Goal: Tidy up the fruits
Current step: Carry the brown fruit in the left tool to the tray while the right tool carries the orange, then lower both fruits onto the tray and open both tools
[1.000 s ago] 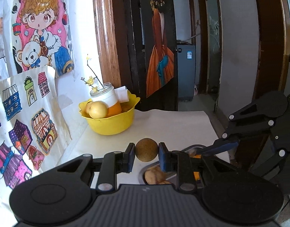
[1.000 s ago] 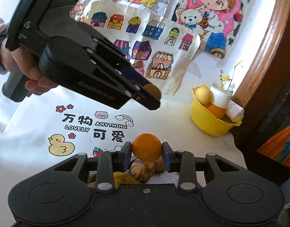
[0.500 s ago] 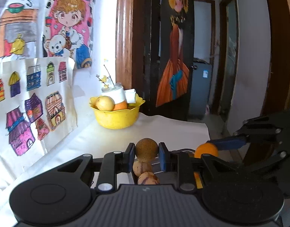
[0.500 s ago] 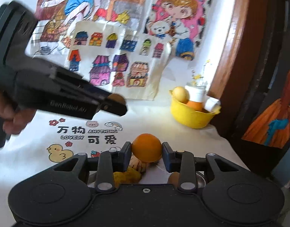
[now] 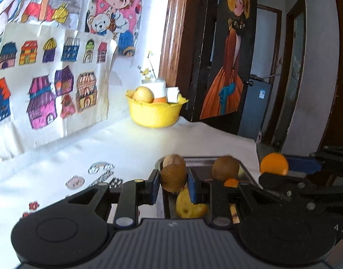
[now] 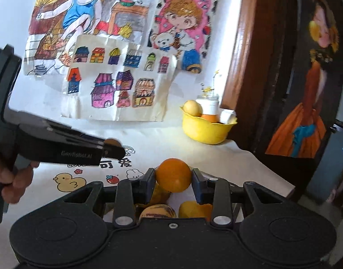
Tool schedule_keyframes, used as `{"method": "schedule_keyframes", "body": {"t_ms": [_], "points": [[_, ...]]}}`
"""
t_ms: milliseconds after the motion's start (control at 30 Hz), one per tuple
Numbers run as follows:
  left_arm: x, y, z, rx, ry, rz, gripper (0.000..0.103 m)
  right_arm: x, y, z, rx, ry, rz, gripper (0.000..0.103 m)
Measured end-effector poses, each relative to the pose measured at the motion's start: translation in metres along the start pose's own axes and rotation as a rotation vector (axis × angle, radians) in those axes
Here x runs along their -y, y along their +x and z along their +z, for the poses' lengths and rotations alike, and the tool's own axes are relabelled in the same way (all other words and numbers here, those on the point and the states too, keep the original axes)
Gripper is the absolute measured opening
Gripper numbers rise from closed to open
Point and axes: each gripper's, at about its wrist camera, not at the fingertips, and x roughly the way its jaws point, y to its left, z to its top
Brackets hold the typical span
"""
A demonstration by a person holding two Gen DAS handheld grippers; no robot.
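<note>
My left gripper (image 5: 173,179) is shut on a round brown fruit (image 5: 173,176) and holds it above the near left end of a metal tray (image 5: 244,170). The tray holds two more brown fruits (image 5: 225,168), a yellow piece (image 5: 189,208) and a small orange (image 5: 230,182). My right gripper (image 6: 173,176) is shut on an orange (image 6: 173,174) above the same tray; it shows in the left wrist view (image 5: 274,164) at the right. The left gripper shows in the right wrist view (image 6: 112,144) at the left.
A yellow bowl (image 5: 155,114) with a yellow fruit (image 5: 143,94), an orange and a white jar stands at the table's back by a wooden door frame (image 5: 171,33). Coloured drawings (image 5: 52,94) lean on the wall. The white cloth (image 6: 149,143) has printed cartoons.
Both grippers have swung left with their fruits still held. The bowl now sits further off, and the tray with its fruits shows more fully below the left gripper.
</note>
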Motion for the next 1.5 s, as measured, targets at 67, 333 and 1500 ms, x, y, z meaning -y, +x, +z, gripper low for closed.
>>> {"method": "schedule_keyframes", "body": {"t_ms": [67,333,1500], "points": [[0.000,-0.001,-0.007,-0.006,-0.003,0.006,0.029,-0.003,-0.004,-0.006,0.018,0.031,-0.014,0.037],[0.006,-0.007,-0.022,-0.006,-0.009,0.028,0.029,-0.006,-0.016,-0.020,0.059,0.140,-0.090,0.037],[0.021,0.014,-0.072,-0.184,-0.021,-0.024,0.029,-0.006,0.014,-0.085,-0.100,0.274,-0.191,0.038]]}}
